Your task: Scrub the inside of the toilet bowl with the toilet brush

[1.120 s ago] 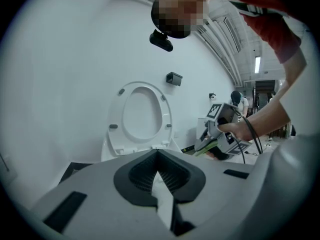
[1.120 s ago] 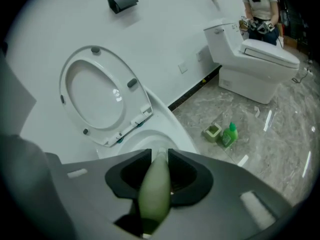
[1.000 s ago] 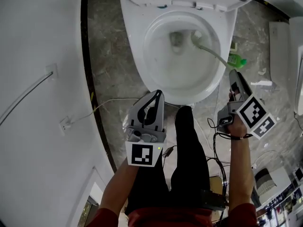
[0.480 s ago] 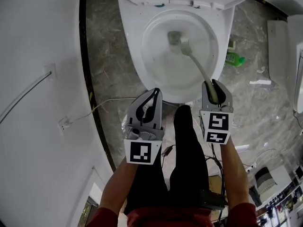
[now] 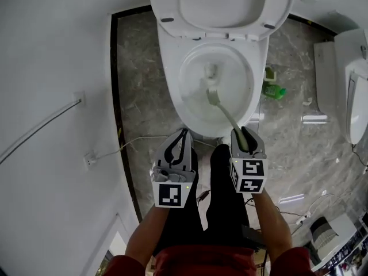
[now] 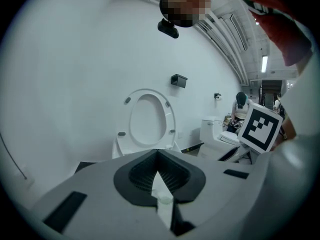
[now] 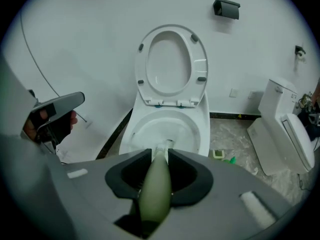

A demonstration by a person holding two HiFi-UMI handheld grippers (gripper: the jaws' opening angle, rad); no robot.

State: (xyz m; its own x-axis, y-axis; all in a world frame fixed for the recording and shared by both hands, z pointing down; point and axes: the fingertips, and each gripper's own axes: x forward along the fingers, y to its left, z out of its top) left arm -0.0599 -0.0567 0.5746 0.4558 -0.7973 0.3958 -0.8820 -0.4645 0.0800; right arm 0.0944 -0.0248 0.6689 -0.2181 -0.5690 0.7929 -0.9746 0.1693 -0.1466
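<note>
The white toilet bowl (image 5: pixel 172 79) stands open with its seat (image 5: pixel 221 7) raised. My right gripper (image 5: pixel 245 134) is shut on the pale green handle (image 5: pixel 230 119) of the toilet brush, just in front of the bowl's near rim. The brush head (image 5: pixel 213 96) rests inside the bowl, near its middle, below the drain. In the right gripper view the handle (image 7: pixel 156 184) runs out between the jaws to the brush head (image 7: pixel 162 145) in the bowl (image 7: pixel 200 129). My left gripper (image 5: pixel 184 132) hangs shut and holds nothing, to the left of the right one; the seat (image 6: pixel 147 124) is ahead of it.
A green bottle (image 5: pixel 275 89) lies on the marble floor right of the toilet. A second white toilet (image 5: pixel 353 91) stands at the far right. A white cable (image 5: pixel 132 142) runs from a wall socket (image 5: pixel 89 160) across the floor. The person's dark trouser leg (image 5: pixel 224 183) is between the grippers.
My right gripper swung from the toilet's right side to its front. The brush head slid from the bowl's far right to its middle. The left gripper stayed put.
</note>
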